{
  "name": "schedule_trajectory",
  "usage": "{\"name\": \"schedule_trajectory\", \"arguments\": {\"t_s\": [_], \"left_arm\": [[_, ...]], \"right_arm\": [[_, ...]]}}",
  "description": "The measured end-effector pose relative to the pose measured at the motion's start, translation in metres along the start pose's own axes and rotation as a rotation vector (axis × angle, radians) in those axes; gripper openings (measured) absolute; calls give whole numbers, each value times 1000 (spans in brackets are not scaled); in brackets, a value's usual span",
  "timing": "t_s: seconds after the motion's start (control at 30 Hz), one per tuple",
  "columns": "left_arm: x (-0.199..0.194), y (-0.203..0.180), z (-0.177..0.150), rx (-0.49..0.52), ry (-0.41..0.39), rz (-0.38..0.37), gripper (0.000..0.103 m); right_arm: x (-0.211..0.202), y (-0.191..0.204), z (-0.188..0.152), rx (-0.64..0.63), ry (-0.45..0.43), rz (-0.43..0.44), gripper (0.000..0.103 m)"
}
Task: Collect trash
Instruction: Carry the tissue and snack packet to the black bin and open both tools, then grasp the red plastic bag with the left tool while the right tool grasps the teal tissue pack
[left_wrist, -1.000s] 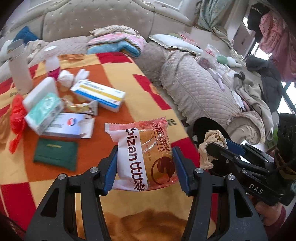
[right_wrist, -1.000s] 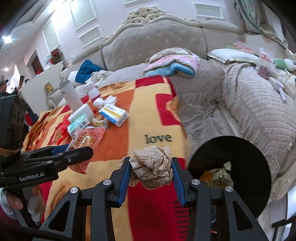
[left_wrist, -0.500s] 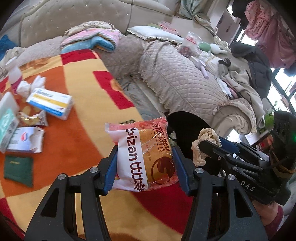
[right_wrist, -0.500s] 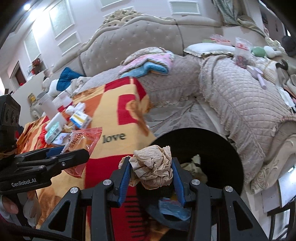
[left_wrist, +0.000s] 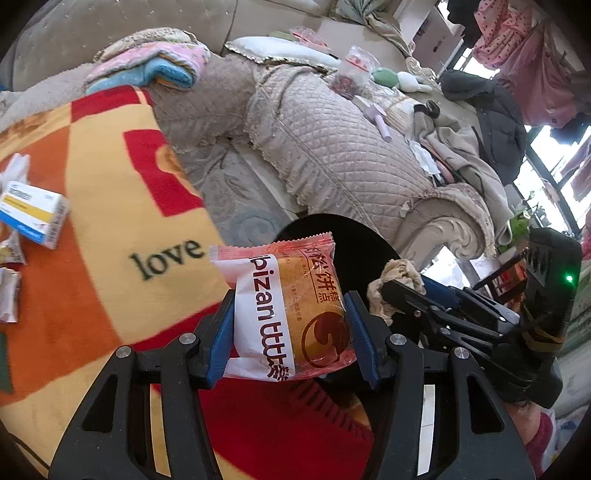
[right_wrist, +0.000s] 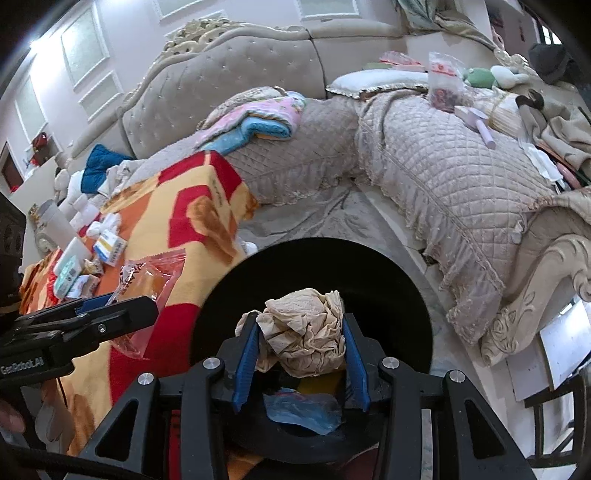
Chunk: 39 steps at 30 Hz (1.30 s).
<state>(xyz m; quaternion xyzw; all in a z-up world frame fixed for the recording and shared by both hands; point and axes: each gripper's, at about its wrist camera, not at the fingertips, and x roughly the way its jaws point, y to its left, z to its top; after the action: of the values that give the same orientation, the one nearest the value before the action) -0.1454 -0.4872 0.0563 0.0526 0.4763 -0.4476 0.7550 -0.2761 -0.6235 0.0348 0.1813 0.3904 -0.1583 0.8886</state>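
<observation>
My left gripper (left_wrist: 290, 328) is shut on a red and orange snack wrapper (left_wrist: 291, 314) and holds it at the near edge of the black trash bin (left_wrist: 365, 243). My right gripper (right_wrist: 301, 349) is shut on a crumpled beige tissue (right_wrist: 304, 332) and holds it right over the open mouth of the bin (right_wrist: 388, 280). Blue and yellow trash (right_wrist: 303, 406) lies inside the bin. The right gripper and tissue (left_wrist: 397, 282) show in the left wrist view, and the left gripper with the wrapper (right_wrist: 147, 277) shows in the right wrist view.
The table under an orange, yellow and red blanket (left_wrist: 110, 229) stands left of the bin, with a blue and yellow box (left_wrist: 31, 214), tissue packs (right_wrist: 68, 273) and small wrappers at its far side. A quilted beige sofa (right_wrist: 443, 173) curves behind and to the right.
Both grippers have moved right, off the table toward the bin. The tissue now hangs over the bin's mouth and the wrapper has reached its rim. Both grips are unchanged.
</observation>
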Motion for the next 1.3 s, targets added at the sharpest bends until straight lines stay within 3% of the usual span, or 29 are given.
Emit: {"name": "schedule_trajectory", "arguments": {"t_s": [0.17,0.27,0.43,0.77,1.07,1.3], "left_arm": [[8,-4,-1,0,1,-24,57],[10,-5,0,3,3,-46,60],[3,-3,-1,12,-8,-34,62],[-21,17,-12,9,-49,100,62],[-59,59,-28,-40,-91,203,62],[-106,120,-51,-126,-133,313,62]], "right_arm": [[5,-9,-2,26,4,-25,52],[7,-11,-2,40,5,-43,67],[7,-12,-2,53,10,-35,68],[8,11,-3,21,22,-3,68],[10,65,0,-55,23,74,72],[26,128,-4,-160,64,153,73]]}}
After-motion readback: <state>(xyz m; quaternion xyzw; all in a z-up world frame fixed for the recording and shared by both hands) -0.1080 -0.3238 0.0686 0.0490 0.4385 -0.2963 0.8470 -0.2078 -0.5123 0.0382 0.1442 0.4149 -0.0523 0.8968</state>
